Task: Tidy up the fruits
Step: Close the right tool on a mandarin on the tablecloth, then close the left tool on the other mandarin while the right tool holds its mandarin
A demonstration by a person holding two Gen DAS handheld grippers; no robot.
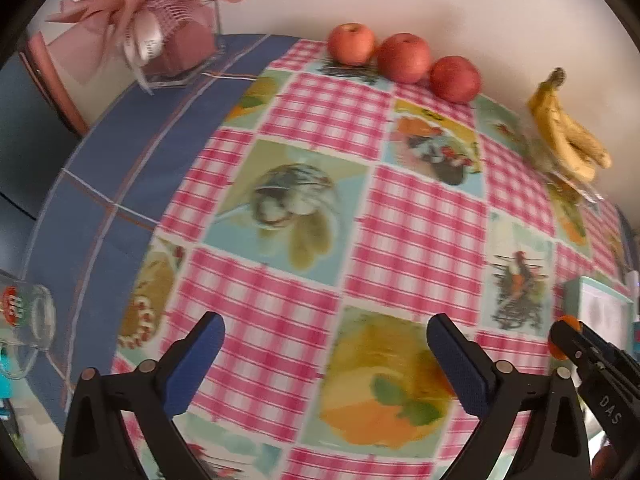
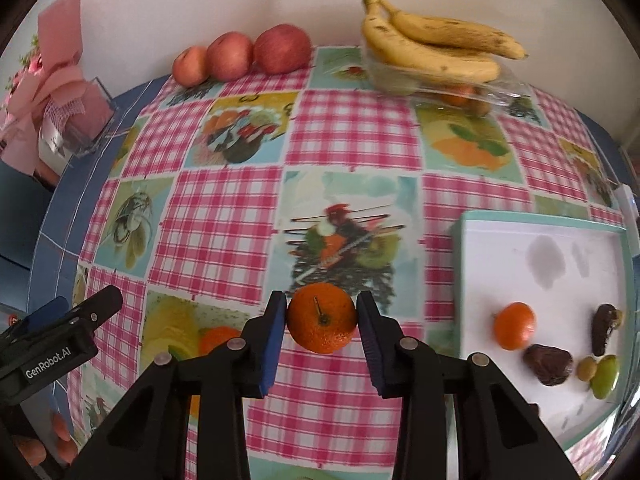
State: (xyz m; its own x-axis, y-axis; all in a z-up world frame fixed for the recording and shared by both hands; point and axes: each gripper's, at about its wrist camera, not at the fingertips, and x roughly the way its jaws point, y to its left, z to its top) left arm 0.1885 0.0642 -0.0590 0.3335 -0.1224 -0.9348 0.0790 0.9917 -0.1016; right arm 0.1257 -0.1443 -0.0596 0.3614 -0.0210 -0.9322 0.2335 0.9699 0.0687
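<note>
My right gripper (image 2: 322,318) is shut on an orange tangerine (image 2: 322,322) and holds it above the checked tablecloth, left of a white tray (image 2: 520,248). The tray holds another tangerine (image 2: 514,326), dark dates (image 2: 548,364) and green fruits (image 2: 604,372). Three apples (image 2: 240,56) line the back edge; they also show in the left wrist view (image 1: 404,58). Bananas (image 2: 432,46) rest on a clear dish (image 2: 492,94), also in the left wrist view (image 1: 568,132). My left gripper (image 1: 326,340) is open and empty above the cloth. The right gripper's tip (image 1: 564,338) shows at its right.
A pink bow gift in a clear box (image 1: 168,44) stands at the back left on the blue cloth. A glass (image 1: 28,320) lies near the left table edge. The wall runs behind the fruits. The left gripper shows in the right wrist view (image 2: 64,316).
</note>
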